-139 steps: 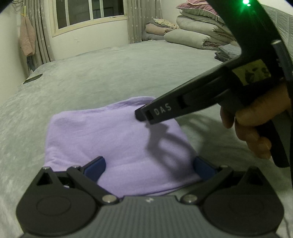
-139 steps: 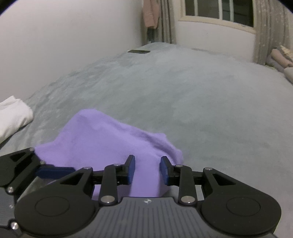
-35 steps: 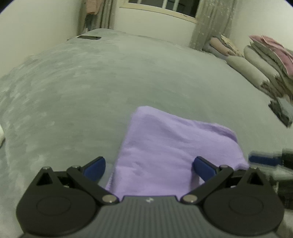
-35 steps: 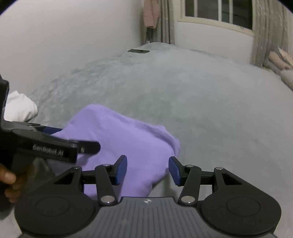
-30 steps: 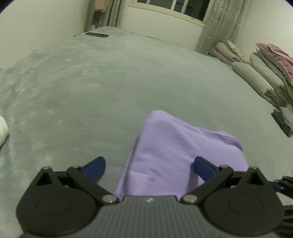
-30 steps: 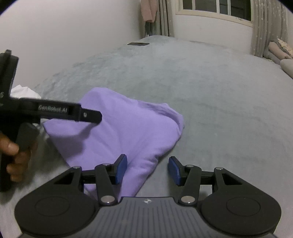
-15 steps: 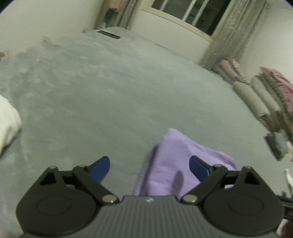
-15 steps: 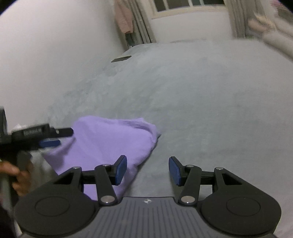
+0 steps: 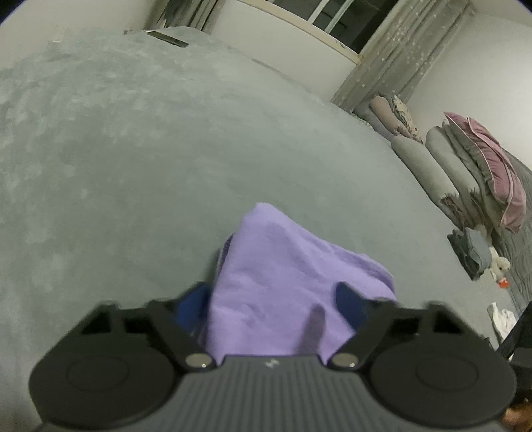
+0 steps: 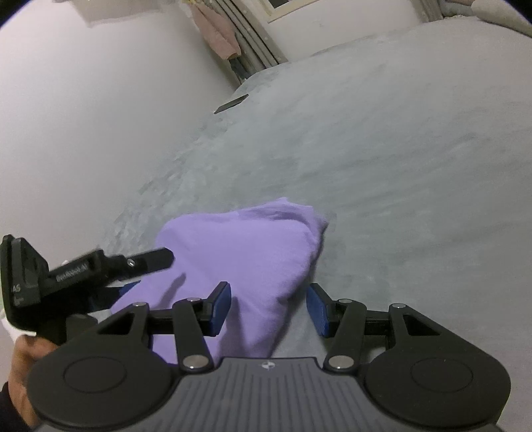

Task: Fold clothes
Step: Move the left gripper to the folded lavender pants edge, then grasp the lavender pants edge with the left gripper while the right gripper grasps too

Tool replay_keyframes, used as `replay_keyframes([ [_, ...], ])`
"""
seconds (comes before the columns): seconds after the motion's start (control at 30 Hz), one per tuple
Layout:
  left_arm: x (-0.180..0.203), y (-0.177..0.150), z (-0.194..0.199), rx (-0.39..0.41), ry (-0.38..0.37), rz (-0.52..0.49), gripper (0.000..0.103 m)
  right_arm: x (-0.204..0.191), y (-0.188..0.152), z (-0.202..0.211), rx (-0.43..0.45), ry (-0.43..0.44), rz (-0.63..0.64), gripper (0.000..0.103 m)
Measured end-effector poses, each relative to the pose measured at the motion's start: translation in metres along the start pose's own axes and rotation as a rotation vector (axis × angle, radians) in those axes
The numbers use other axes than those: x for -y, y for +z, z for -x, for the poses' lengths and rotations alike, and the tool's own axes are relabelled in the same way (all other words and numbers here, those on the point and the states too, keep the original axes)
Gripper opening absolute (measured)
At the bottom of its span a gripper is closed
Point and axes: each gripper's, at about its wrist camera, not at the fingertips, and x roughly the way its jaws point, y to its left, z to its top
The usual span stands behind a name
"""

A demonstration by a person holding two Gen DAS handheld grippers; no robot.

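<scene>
**Folded purple garment on grey bed, both grippers at its near edge**

Left wrist view. Upper left of the frame: a dark flat object (image 9: 168,38) lies on the far part of the bed (image 9: 133,159), near the wall. Grey bed cover fills the left and centre. Lower centre: the folded purple garment (image 9: 282,285) lies on the bed, its far corner pointing up the frame. The left gripper (image 9: 269,300) sits at the garment's near edge. Its fingers are closing, with the garment between them; the left blue pad (image 9: 193,304) is blurred and sits at the cloth's left edge, the right pad (image 9: 345,299) lies over the cloth. Whether the pads press on the fabric yet cannot be told. Right side: stacked grey bedding with a pink cover (image 9: 478,172) by the wall; below it a small grey folded pile (image 9: 472,252) and a small white item (image 9: 502,319).

Right wrist view. Left side: a hand (image 10: 23,359) holds the other gripper's black body (image 10: 83,266), whose upper arm reaches over the garment's left part. Centre: the purple garment (image 10: 239,256) lies on the bed (image 10: 415,149). Lower centre: the right gripper (image 10: 268,307), fingers partly open. Its left pad (image 10: 221,307) lies over the cloth; the right pad (image 10: 316,310) is over bare bed cover, just beside the garment's right fold. No squeeze on the fabric is visible. Top centre: a pink cloth (image 10: 219,30) hangs by curtains.
</scene>
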Motion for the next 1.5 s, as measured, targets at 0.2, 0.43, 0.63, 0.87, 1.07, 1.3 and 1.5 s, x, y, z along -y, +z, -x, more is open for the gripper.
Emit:
replay_keyframes([
  [0.2, -0.006, 0.000, 0.006, -0.003, -0.019, 0.056, 0.023, 0.003, 0.002, -0.001, 0.024, 0.006, -0.061, 0.018],
  [0.43, 0.007, -0.003, 0.010, 0.004, -0.047, 0.051, 0.018, -0.009, 0.006, 0.028, 0.123, 0.025, -0.023, 0.010],
  [0.63, 0.015, -0.009, 0.011, -0.010, -0.100, 0.055, 0.017, -0.009, 0.012, 0.056, 0.174, -0.007, 0.019, 0.009],
  [0.87, 0.011, -0.009, 0.001, -0.052, -0.109, 0.076, 0.063, 0.008, 0.011, 0.054, 0.069, -0.095, 0.040, 0.015],
  [1.07, 0.020, -0.012, -0.005, -0.077, -0.110, 0.006, 0.080, 0.023, 0.009, 0.049, 0.044, -0.014, -0.038, 0.042],
  [1.3, 0.040, -0.020, -0.012, -0.074, -0.080, -0.105, 0.060, 0.044, 0.003, 0.040, 0.015, -0.018, -0.144, 0.042],
  [1.5, 0.045, -0.025, -0.009, -0.072, -0.078, -0.135, 0.020, 0.041, -0.001, 0.035, 0.013, 0.001, -0.156, 0.042],
])
